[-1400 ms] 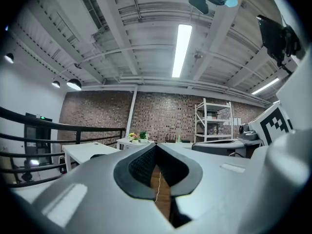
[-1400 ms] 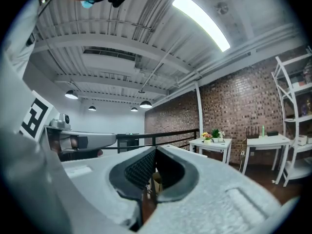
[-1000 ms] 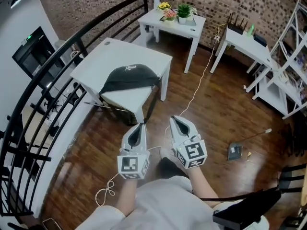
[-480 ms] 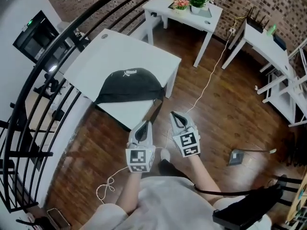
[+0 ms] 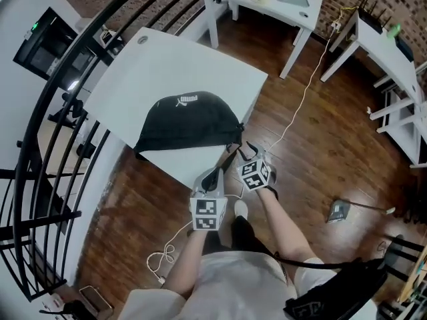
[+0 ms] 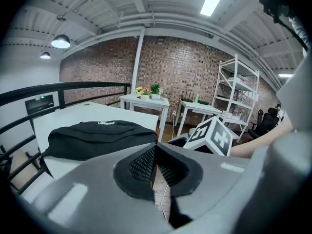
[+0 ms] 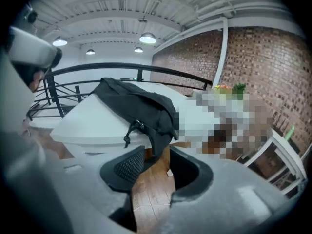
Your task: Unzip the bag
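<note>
A black bag (image 5: pixel 189 121) lies on the white table (image 5: pixel 180 59), its right end hanging over the near corner. My left gripper (image 5: pixel 215 174) is shut and empty, just short of the table's front edge. My right gripper (image 5: pixel 247 149) is a little ahead of it, near the bag's overhanging end, and its jaws are opening with nothing between them. In the right gripper view the bag (image 7: pixel 136 106) shows a zipper pull cord (image 7: pixel 129 131) dangling just beyond my right gripper (image 7: pixel 157 172). From the left gripper view the bag (image 6: pixel 97 133) lies past my shut left gripper (image 6: pixel 155 165).
A black railing (image 5: pixel 60 132) curves along the left. A second white table with plants (image 5: pixel 267 2) and a white desk (image 5: pixel 383 45) stand farther off. A white cable (image 5: pixel 300 105) and a dustpan (image 5: pixel 339 211) lie on the wooden floor.
The person has walked up to the table, so both grippers are now close to its near corner. The right gripper has moved ahead of the left, toward the bag's overhanging end.
</note>
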